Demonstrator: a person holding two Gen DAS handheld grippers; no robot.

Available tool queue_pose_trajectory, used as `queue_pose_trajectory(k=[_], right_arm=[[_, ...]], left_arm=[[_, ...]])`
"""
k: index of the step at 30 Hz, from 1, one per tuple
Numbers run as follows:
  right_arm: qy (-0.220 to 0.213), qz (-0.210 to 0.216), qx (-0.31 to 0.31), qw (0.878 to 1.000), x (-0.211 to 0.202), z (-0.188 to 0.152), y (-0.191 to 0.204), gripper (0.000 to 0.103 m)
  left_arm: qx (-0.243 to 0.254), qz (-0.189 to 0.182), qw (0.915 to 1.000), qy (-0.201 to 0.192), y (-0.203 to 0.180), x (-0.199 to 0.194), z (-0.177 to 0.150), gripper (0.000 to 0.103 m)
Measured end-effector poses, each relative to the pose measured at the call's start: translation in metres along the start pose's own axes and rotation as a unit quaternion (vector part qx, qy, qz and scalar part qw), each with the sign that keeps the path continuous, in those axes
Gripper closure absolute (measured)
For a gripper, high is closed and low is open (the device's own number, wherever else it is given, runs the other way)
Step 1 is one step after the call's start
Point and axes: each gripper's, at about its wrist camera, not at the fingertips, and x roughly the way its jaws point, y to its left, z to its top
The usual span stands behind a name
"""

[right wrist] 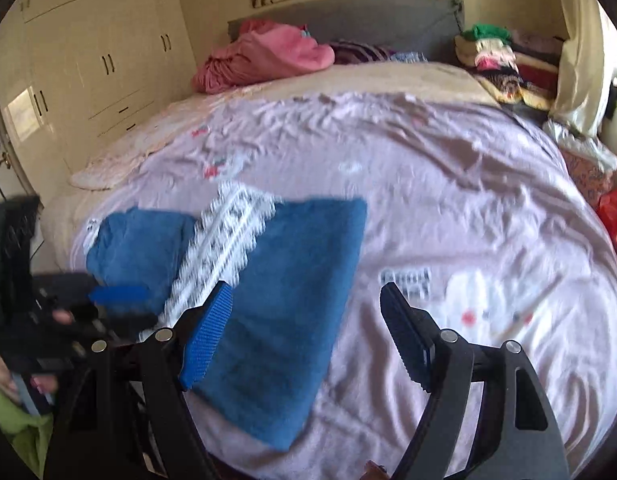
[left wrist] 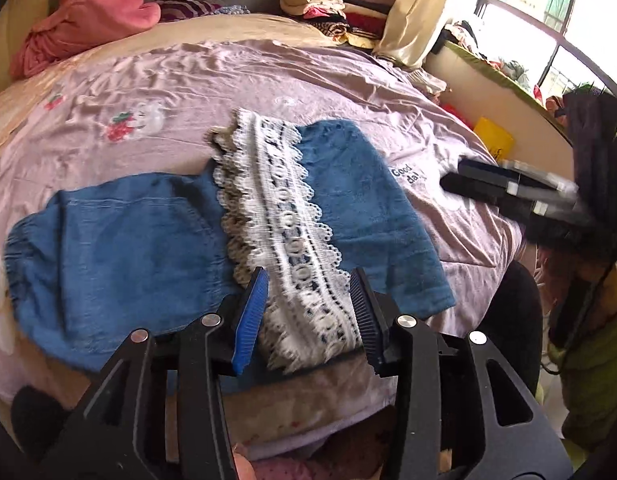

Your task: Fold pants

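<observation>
Left wrist view: my left tool [left wrist: 308, 294] sits at the bottom centre of the frame, its two fingers spread apart with nothing clamped between them. One finger has a blue ribbed pad [left wrist: 250, 316], the other a dark ribbed pad. Between and just beyond them lies the white lace band [left wrist: 284, 216] of the blue pants [left wrist: 120, 248], which are spread flat on the bed [left wrist: 228, 76] across the middle of the frame. The lace runs from the centre down toward my fingers, with blue fabric on both sides of it. My right tool [left wrist: 504, 186] enters from the right edge, blurred, above the bed's pale purple sheet and clear of the pants.

Right wrist view: my right tool [right wrist: 306, 312] fills the bottom of the frame, fingers wide apart and holding nothing. Its blue-padded finger overlaps the near edge of the pants [right wrist: 292, 288] in the picture; whether it touches them I cannot tell. The pants lie in the lower left half of the frame. A pink bundle of cloth [right wrist: 264, 60] rests at the head of the bed, upper centre.
</observation>
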Motion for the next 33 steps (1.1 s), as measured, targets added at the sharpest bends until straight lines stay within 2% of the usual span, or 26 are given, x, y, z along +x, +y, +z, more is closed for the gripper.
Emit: queue_pose_trajectory(k=[4,5,8,15,23,26,33], right_arm=[[0.0,0.017,-0.014,1.0,0.012,0.017,0.008,0.027],[0.005,0.02,-0.018,1.0,0.018,0.021,0.011,0.028],[0.022,0.026,-0.031,0.999,0.038,0.029,0.022,0.028],[0.055,0.02,-0.05,0.997,0.086,0.044,0.035,0.028],[0.117,0.02,-0.004,0.993,0.153,0.051,0.029,0.026],[0.129,0.014,-0.011,0.991,0.166,0.054,0.034,0.024],[0.125,0.014,-0.014,0.992,0.174,0.052,0.033,0.022]], left_arm=[[0.015,0.008,0.9995,0.025,-0.006,0.022,-0.009,0.069],[0.023,0.023,0.9988,0.035,-0.008,0.029,-0.014,0.069],[0.034,0.035,0.9981,0.038,-0.011,0.035,-0.021,0.068],[0.022,0.024,0.999,0.031,-0.006,0.032,-0.024,0.068],[-0.003,0.018,0.9993,0.034,0.005,0.033,-0.024,0.066],[-0.008,0.014,0.9993,0.033,0.008,0.032,-0.024,0.066],[-0.011,0.01,0.9993,0.034,0.009,0.03,-0.026,0.066]])
